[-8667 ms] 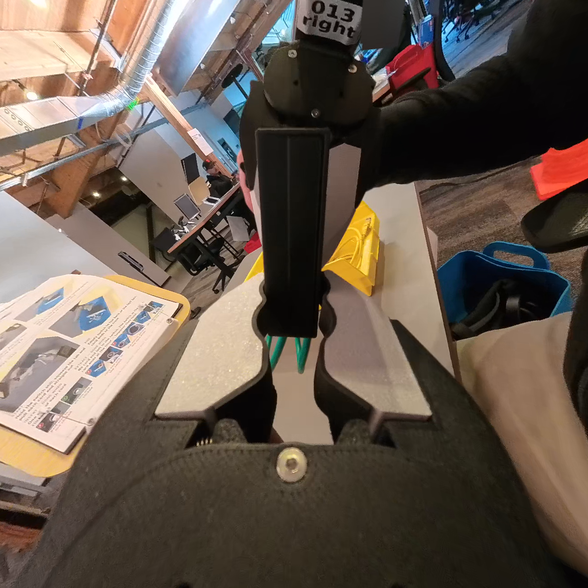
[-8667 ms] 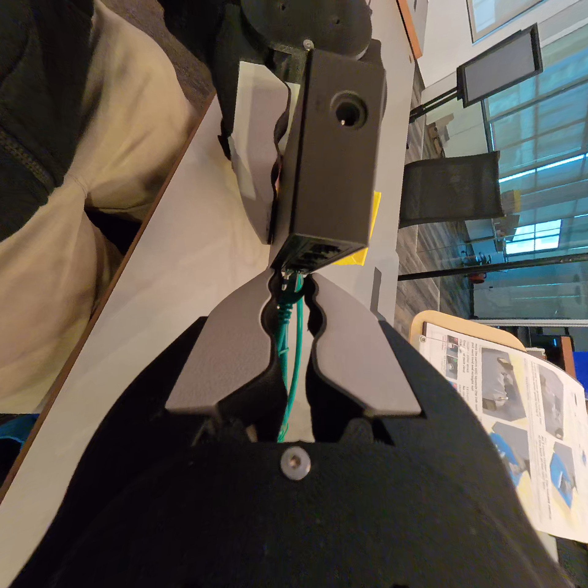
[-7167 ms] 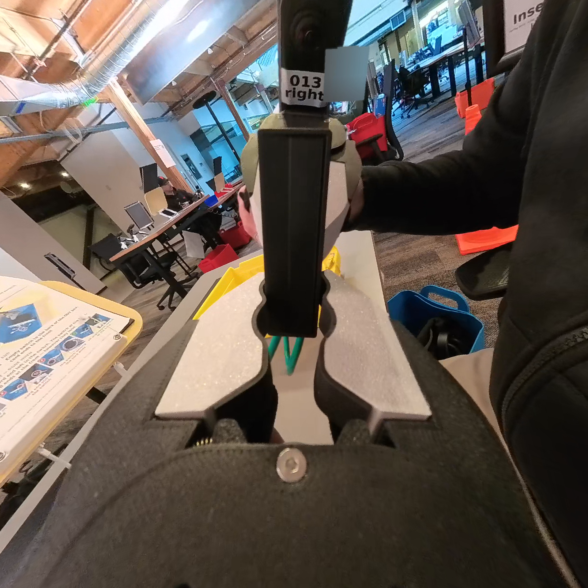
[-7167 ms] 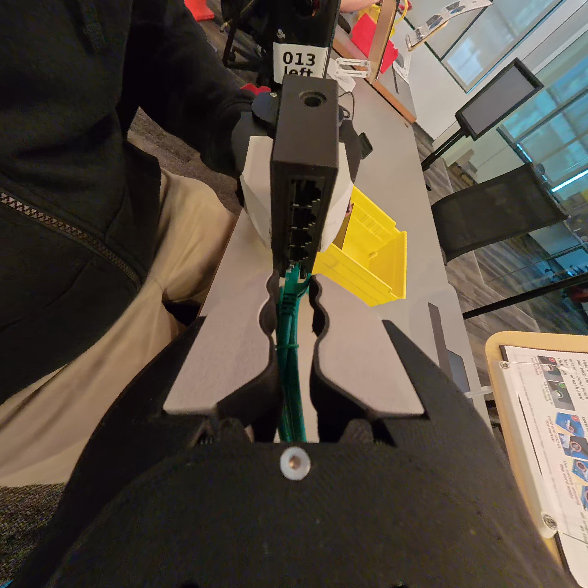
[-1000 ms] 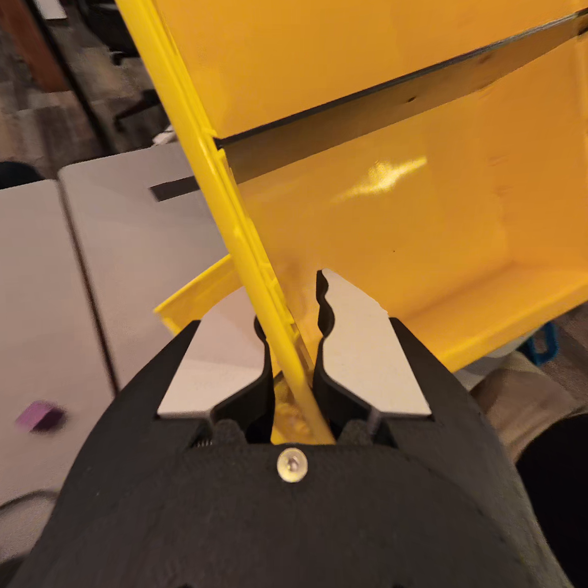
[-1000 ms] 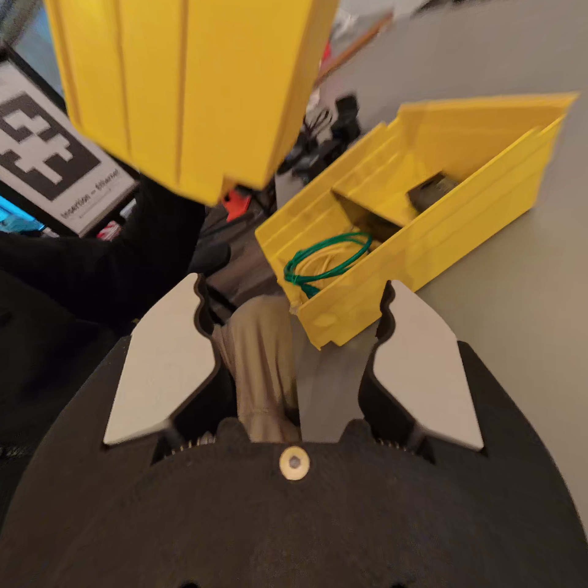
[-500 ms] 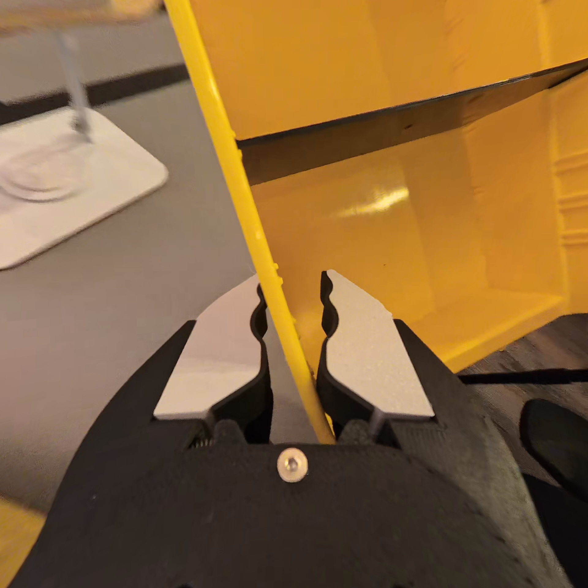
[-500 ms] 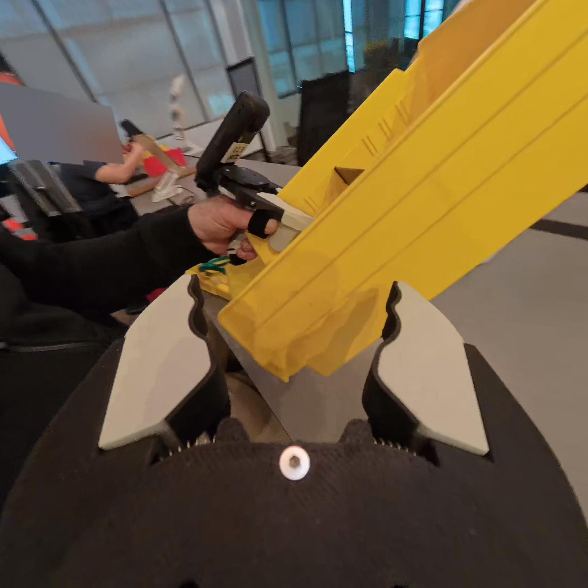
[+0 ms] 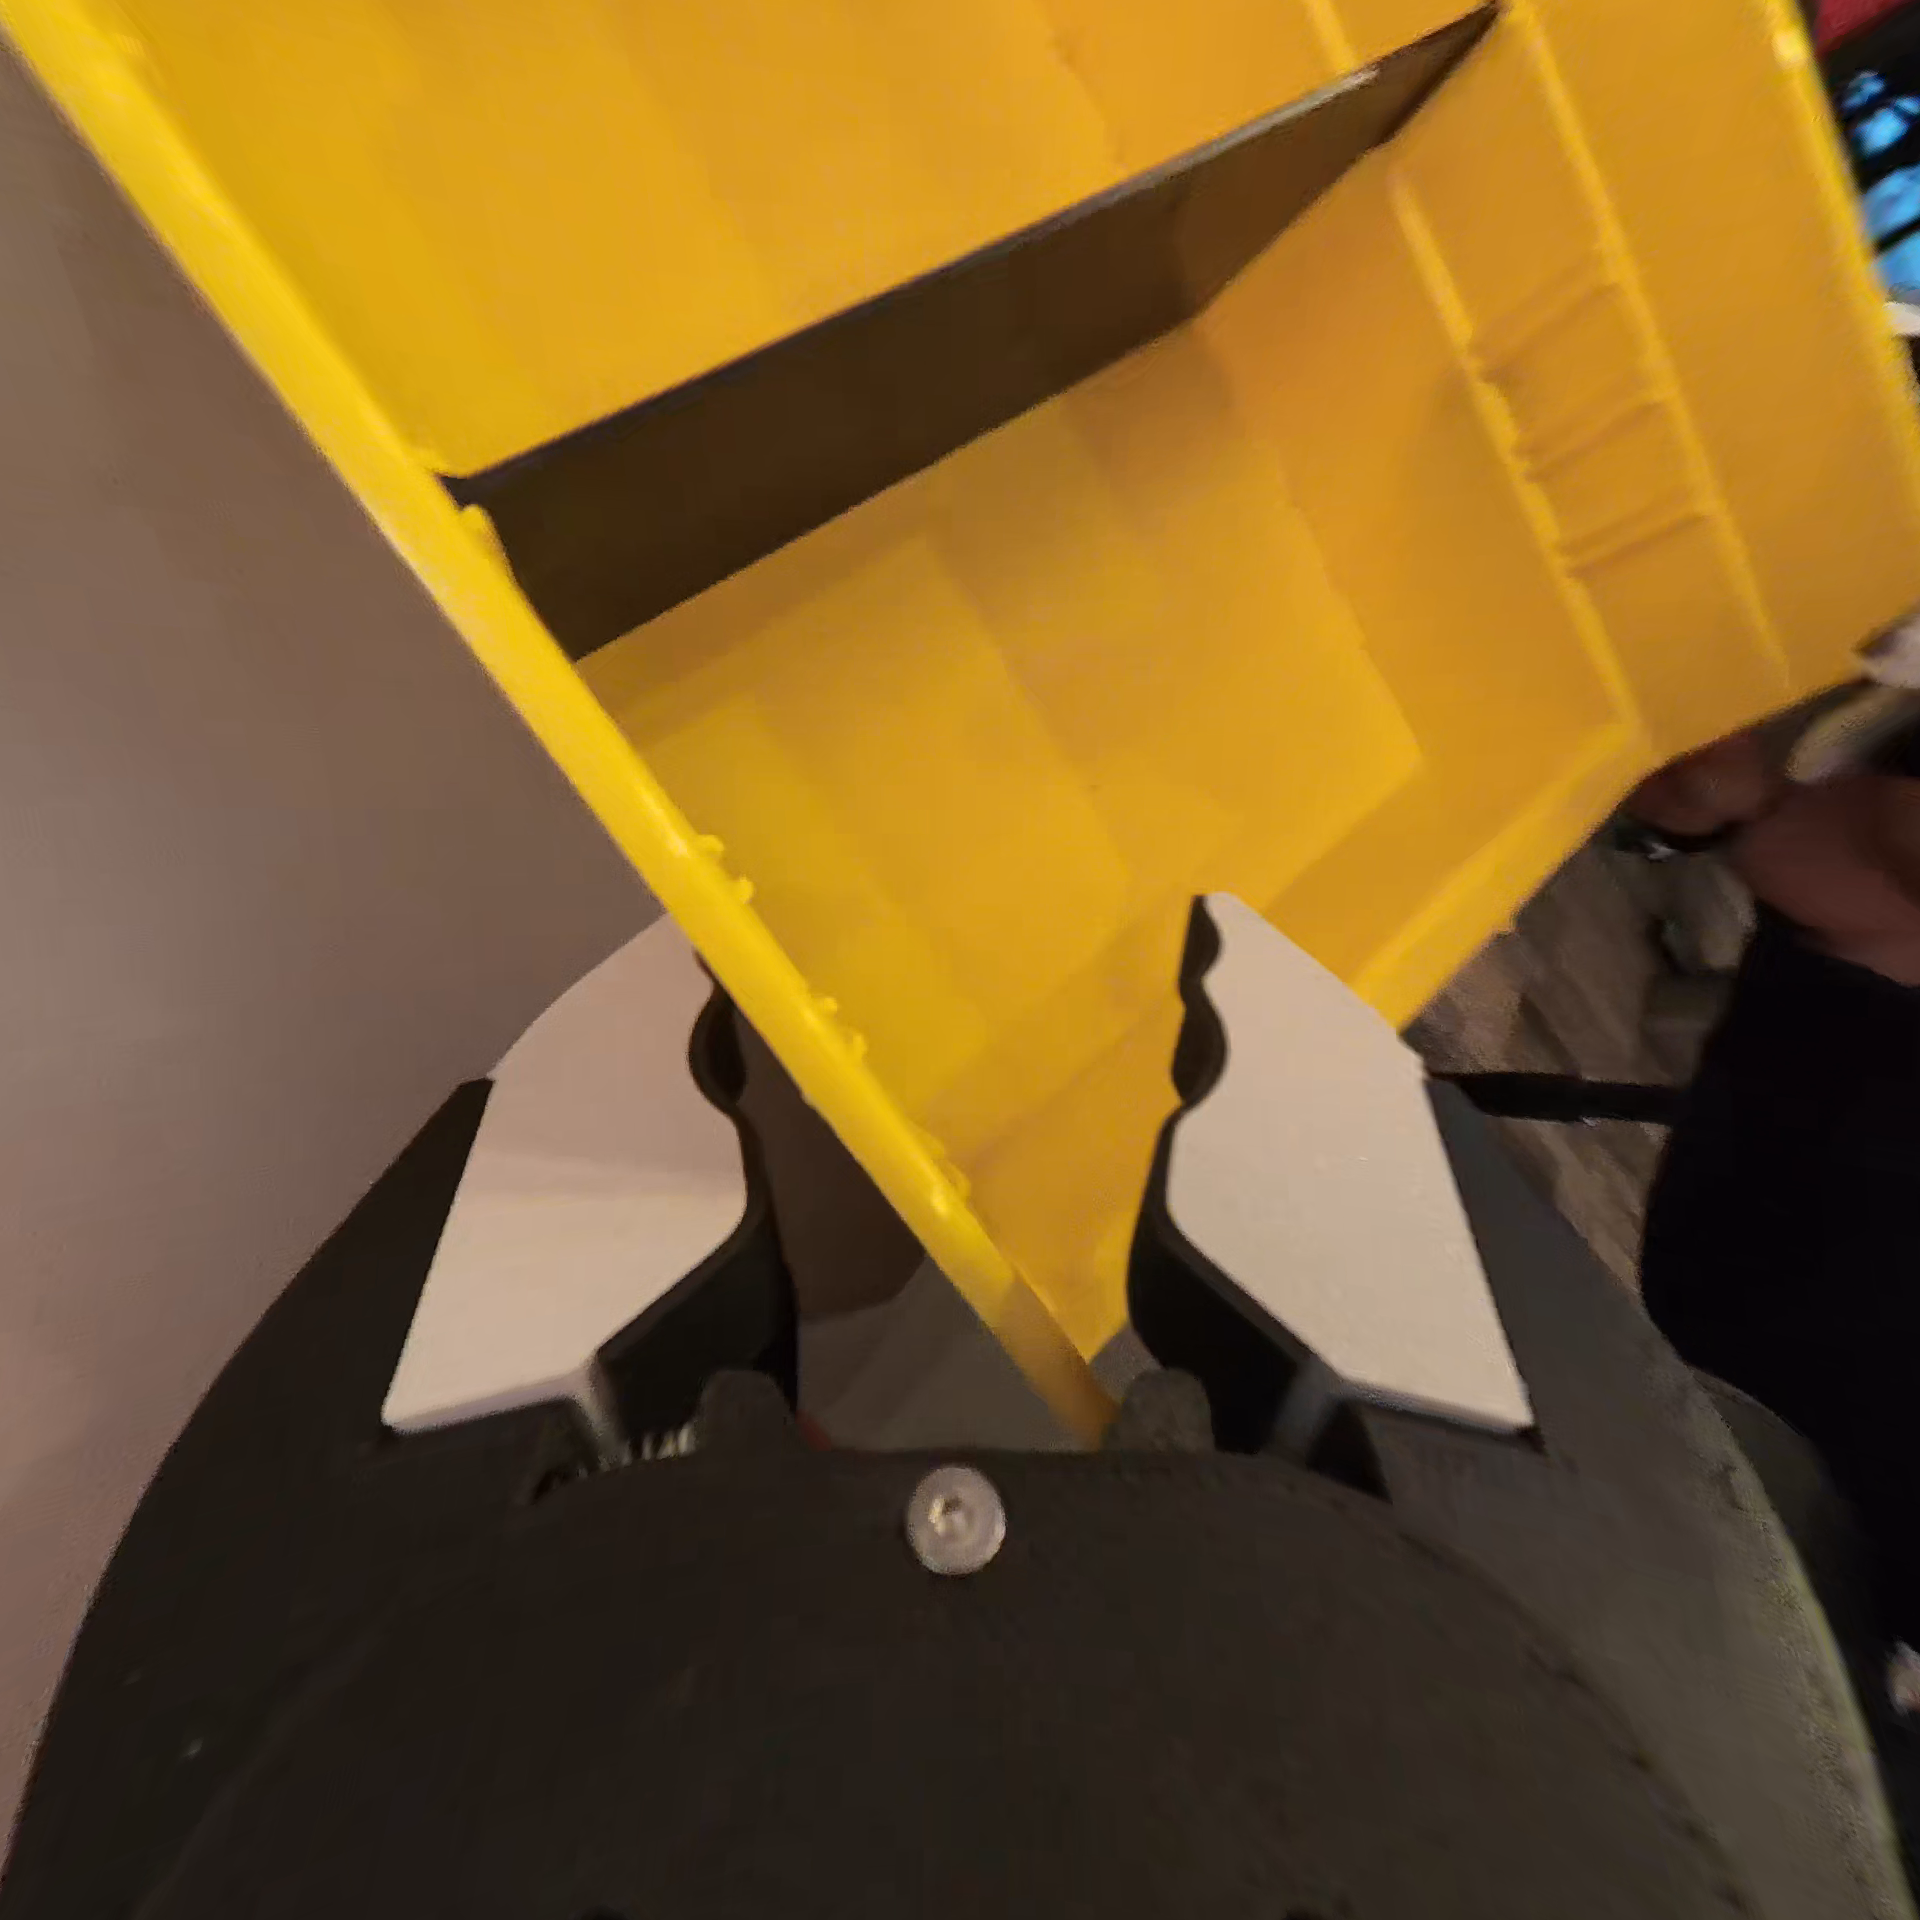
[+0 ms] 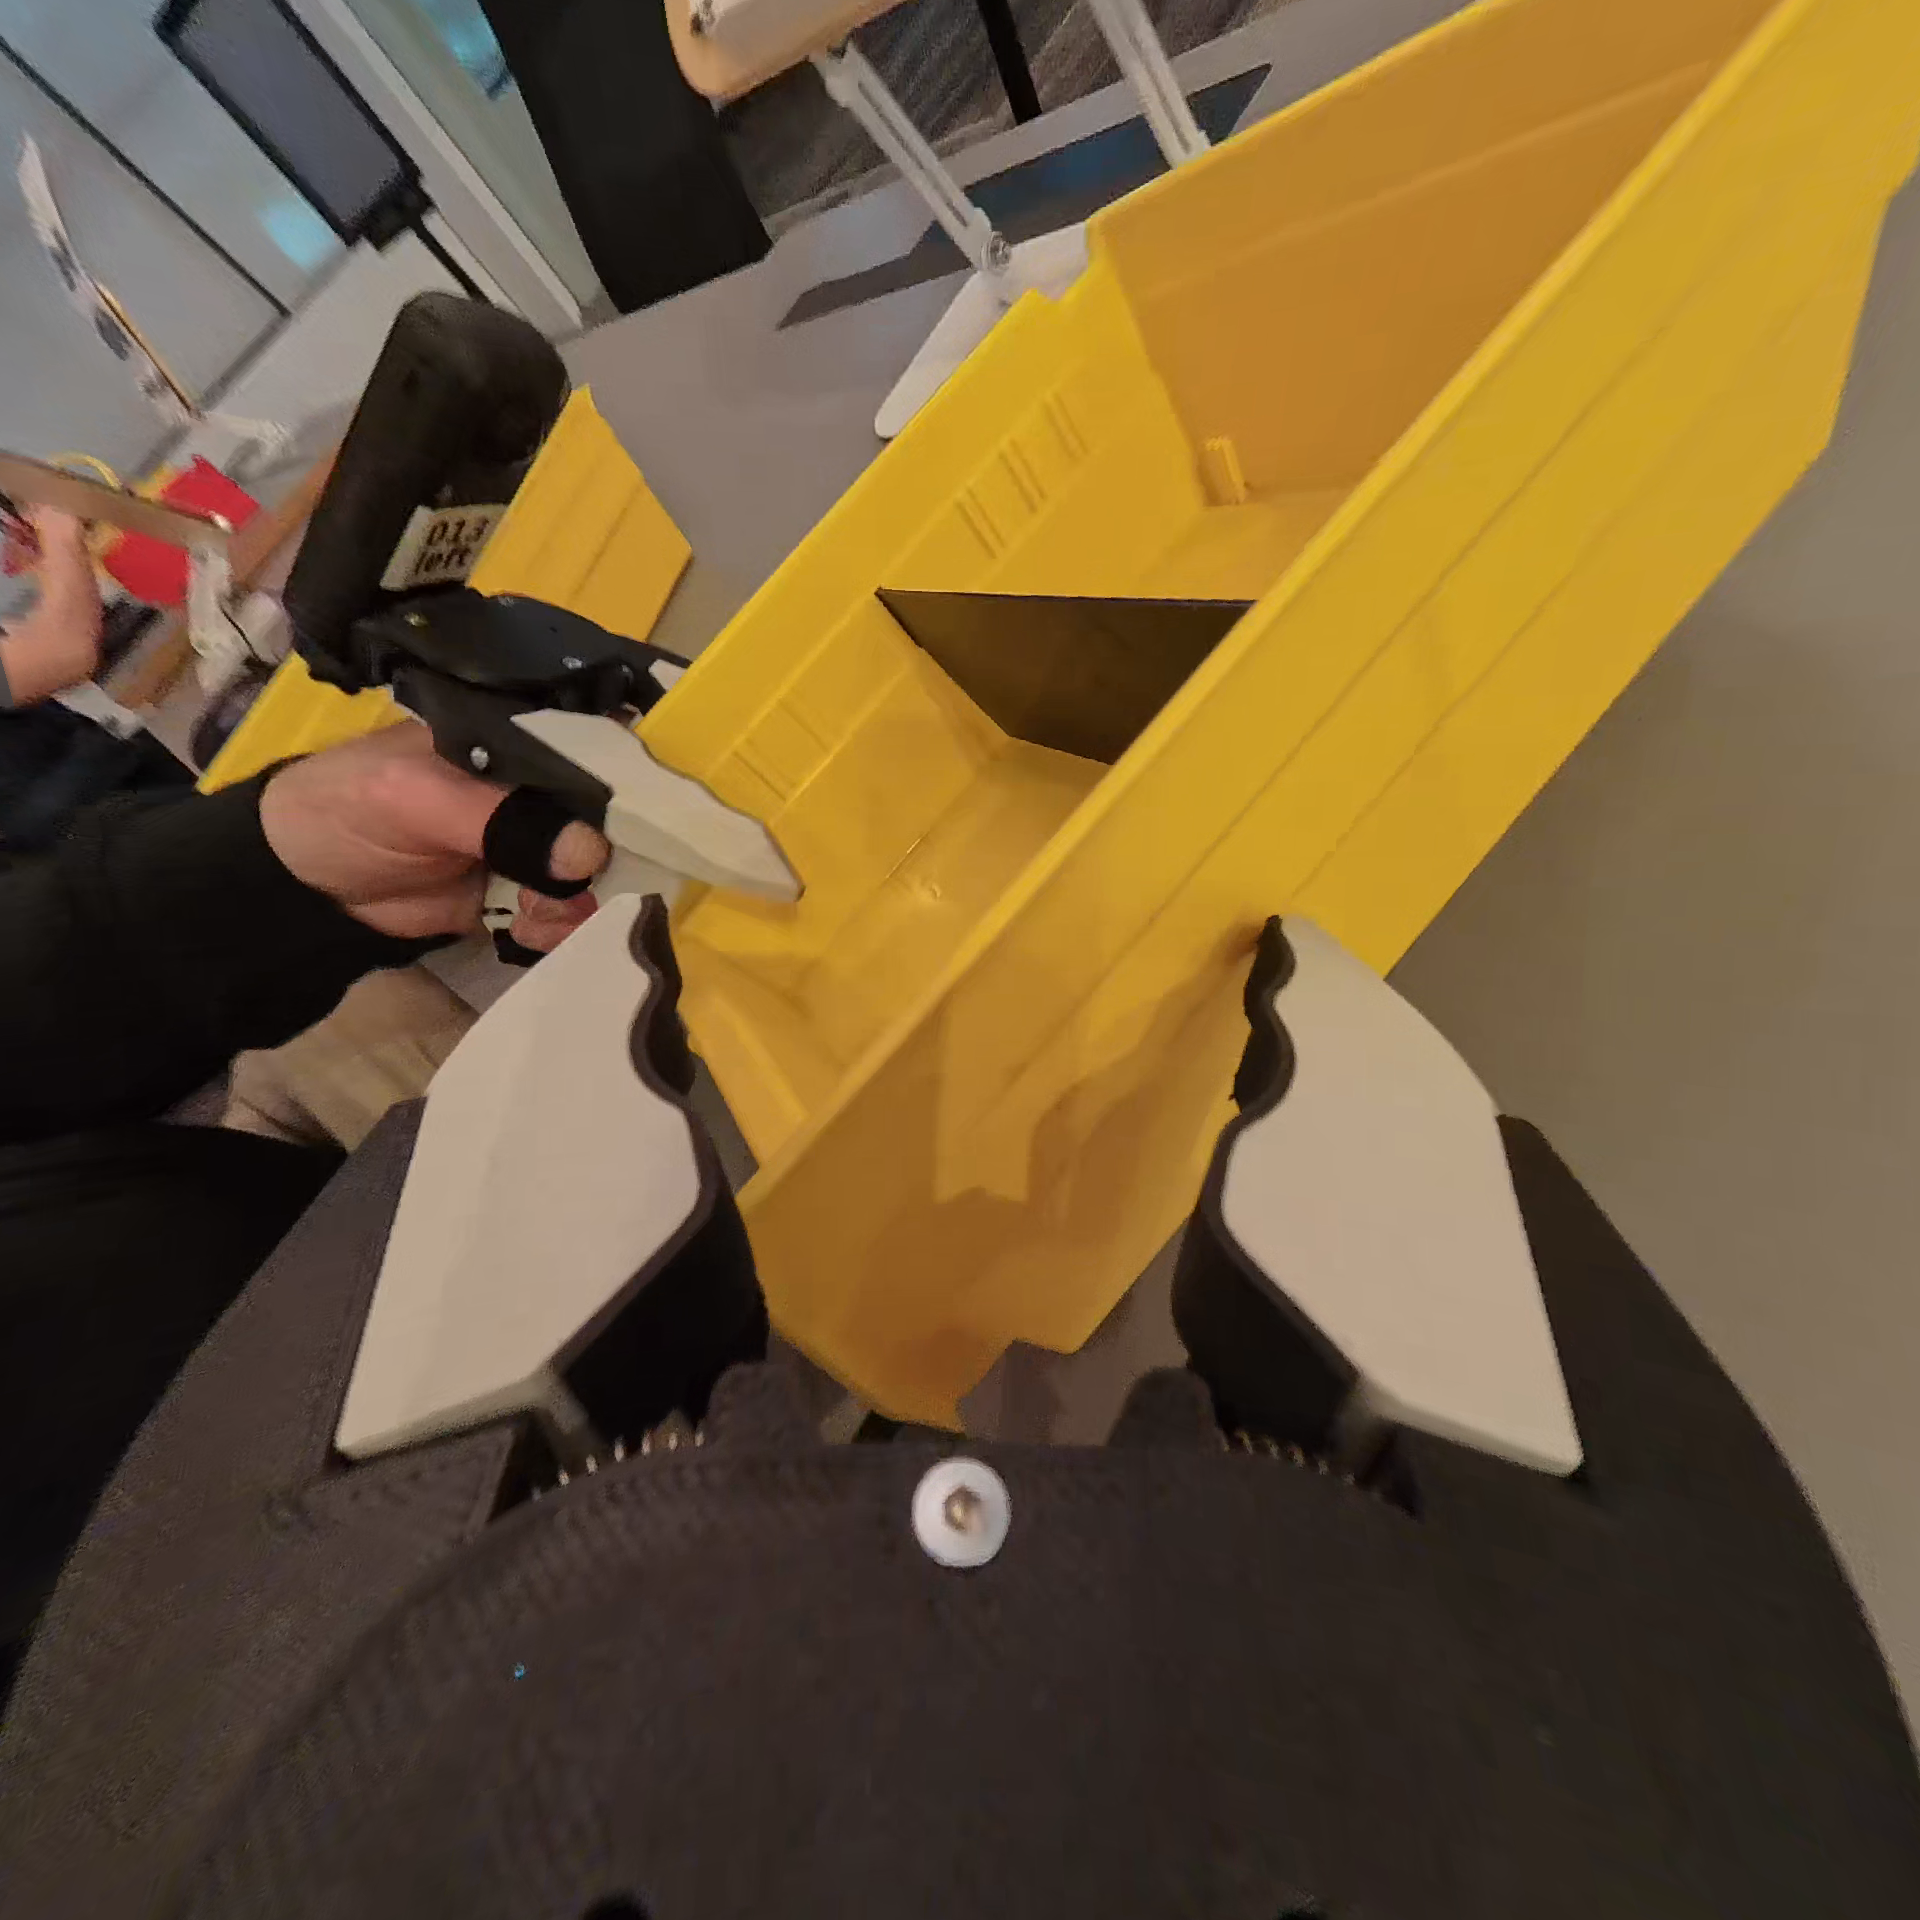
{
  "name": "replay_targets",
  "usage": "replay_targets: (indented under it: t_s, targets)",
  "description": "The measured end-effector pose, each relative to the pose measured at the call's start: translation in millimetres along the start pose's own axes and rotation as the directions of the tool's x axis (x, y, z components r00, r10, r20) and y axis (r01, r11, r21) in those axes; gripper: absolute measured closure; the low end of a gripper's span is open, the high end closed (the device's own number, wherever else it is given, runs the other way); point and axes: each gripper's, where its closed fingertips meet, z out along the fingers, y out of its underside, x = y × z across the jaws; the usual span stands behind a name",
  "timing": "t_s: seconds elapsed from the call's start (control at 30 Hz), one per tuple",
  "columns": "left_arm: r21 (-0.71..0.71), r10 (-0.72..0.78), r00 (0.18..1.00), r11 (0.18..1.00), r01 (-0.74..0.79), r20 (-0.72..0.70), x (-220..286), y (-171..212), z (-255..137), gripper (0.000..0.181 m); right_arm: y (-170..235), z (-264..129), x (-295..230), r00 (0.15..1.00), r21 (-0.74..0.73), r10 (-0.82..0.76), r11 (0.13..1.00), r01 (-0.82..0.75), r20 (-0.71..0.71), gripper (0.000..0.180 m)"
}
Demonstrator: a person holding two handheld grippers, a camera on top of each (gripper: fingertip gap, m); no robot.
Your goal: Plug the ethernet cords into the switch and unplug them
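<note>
An empty yellow bin point(image 9: 1039, 779) with a black divider point(image 9: 883, 416) fills the left wrist view. My left gripper point(image 9: 956, 956) is open, and the bin's side wall runs between its fingers. In the right wrist view the same bin point(image 10: 1299, 623) lies on the grey table point(image 10: 1662, 935), with its near corner between the fingers of my open right gripper point(image 10: 961, 925). The left gripper point(image 10: 748, 883) shows there at the bin's near left rim, held by a hand point(image 10: 395, 831). No switch or ethernet cord is in view.
A second yellow bin point(image 10: 592, 530) sits behind the left gripper. A white stand base point(image 10: 977, 322) is on the table beyond the bin. Bare grey tabletop point(image 9: 208, 831) lies left of the bin. Another person's hand point(image 10: 42, 613) shows at the far left.
My left gripper's fingers have spread apart off the bin wall they were pinching. The bin has swung down from its raised, tilted pose onto the table. My right gripper stays open.
</note>
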Motion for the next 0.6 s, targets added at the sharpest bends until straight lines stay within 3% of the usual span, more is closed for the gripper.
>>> replay_targets:
  t_s: [0.07,0.13,0.2,0.3,0.4,0.47,0.6]
  targets:
    - [0.002,-0.025,0.998,1.000,0.025,-0.064,7.5,-1.7,-2.4,0.087,1.2,1.1,11.3,0.999,-0.004,0.049,0.999,-0.049,0.006,0.082]
    - [0.045,-0.024,0.995,0.999,0.029,-0.097,12.6,-5.8,-16.4,0.089,9.0,1.3,28.4,0.997,-0.033,0.017,0.999,-0.020,-0.076,0.104]
    - [0.095,-0.003,0.990,0.995,0.016,-0.141,24.0,-8.5,-44.3,0.095,13.9,1.4,34.2,0.994,-0.047,0.010,0.999,-0.016,-0.111,0.108]
    - [0.170,0.103,0.991,0.981,-0.088,-0.081,29.5,-6.3,-105.6,0.096,21.7,-0.1,39.4,0.982,-0.131,-0.066,0.990,0.043,-0.176,0.121]
    - [0.209,0.192,0.968,0.952,-0.224,0.161,-2.1,2.8,-185.0,0.100,21.8,-0.6,46.1,0.963,-0.191,-0.124,0.979,0.079,-0.240,0.132]
    - [0.178,0.187,0.903,0.946,-0.272,0.386,-48.1,17.6,-246.9,0.102,21.1,-2.3,52.8,0.946,-0.233,-0.166,0.967,0.101,-0.279,0.138]
    - [0.094,0.040,0.699,0.984,-0.152,0.714,-156.4,85.3,-368.9,0.107,15.9,-5.7,67.0,0.934,-0.245,-0.162,0.966,0.085,-0.317,0.150]
